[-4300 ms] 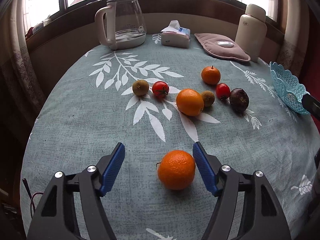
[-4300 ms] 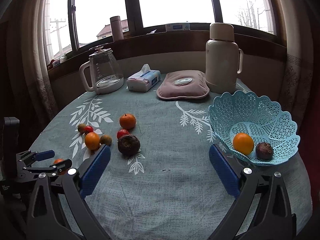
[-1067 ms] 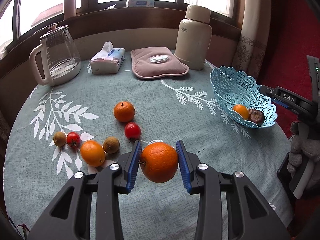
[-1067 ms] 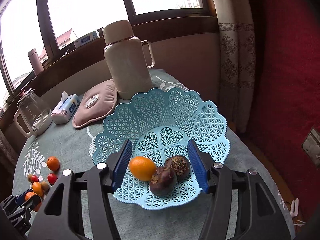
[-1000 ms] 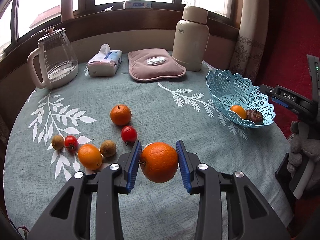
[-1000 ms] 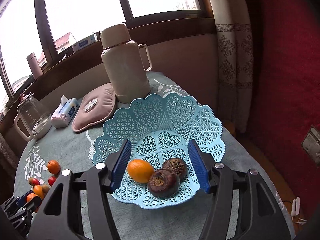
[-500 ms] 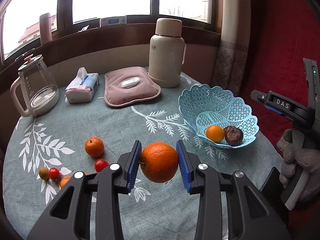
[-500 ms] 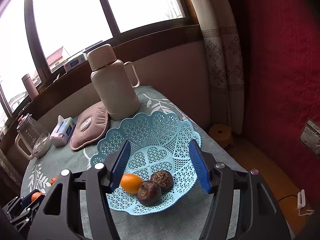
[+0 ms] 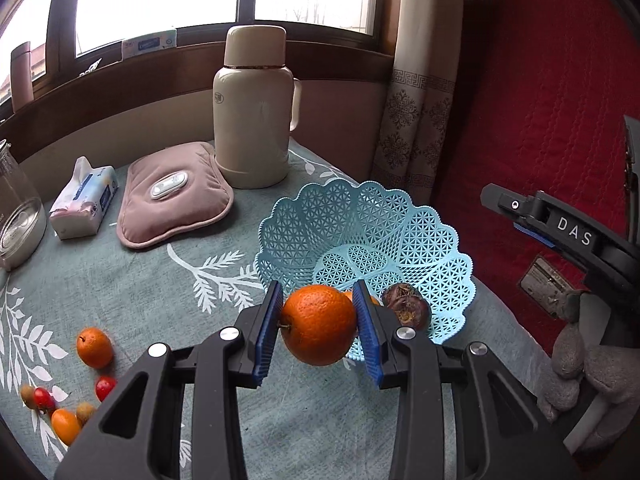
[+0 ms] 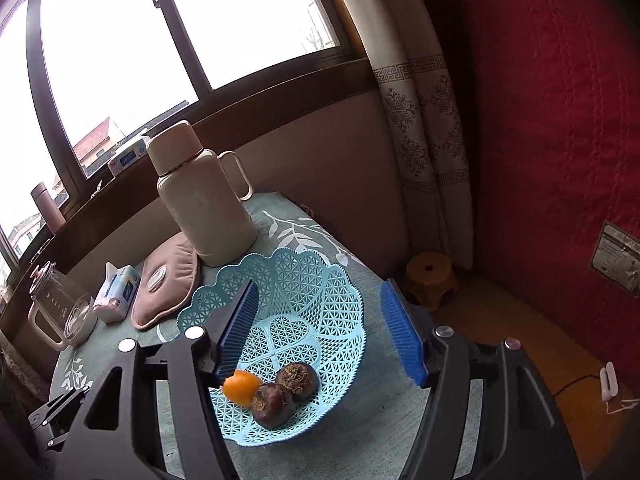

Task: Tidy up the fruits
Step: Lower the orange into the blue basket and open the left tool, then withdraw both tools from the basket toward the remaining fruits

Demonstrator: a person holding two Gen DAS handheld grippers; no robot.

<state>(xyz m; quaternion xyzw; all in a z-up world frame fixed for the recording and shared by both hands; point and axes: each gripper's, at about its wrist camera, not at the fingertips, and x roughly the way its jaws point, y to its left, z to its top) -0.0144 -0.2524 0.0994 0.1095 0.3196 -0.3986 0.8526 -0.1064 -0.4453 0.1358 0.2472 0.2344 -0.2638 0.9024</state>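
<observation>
A cream thermos point(image 9: 253, 112) is parked at 12 o'clock, pink heat pad point(image 9: 175, 197) beside it, tissue pack point(image 9: 83, 197) and glass kettle point(image 9: 16, 216) at 9 o'clock.

A home's sitting corner — patterned curtain point(image 9: 420, 92), thermos point(image 9: 252, 112), tissue pack point(image 9: 82, 204) and hot-water bag point(image 9: 176, 200) on a cloth-covered worktop point(image 9: 132, 280).

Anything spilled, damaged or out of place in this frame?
Nothing stands out. The left gripper holds the orange cleanly, the blue basket sits upright with three fruits inside, and nothing has spilled on the tablecloth.
</observation>
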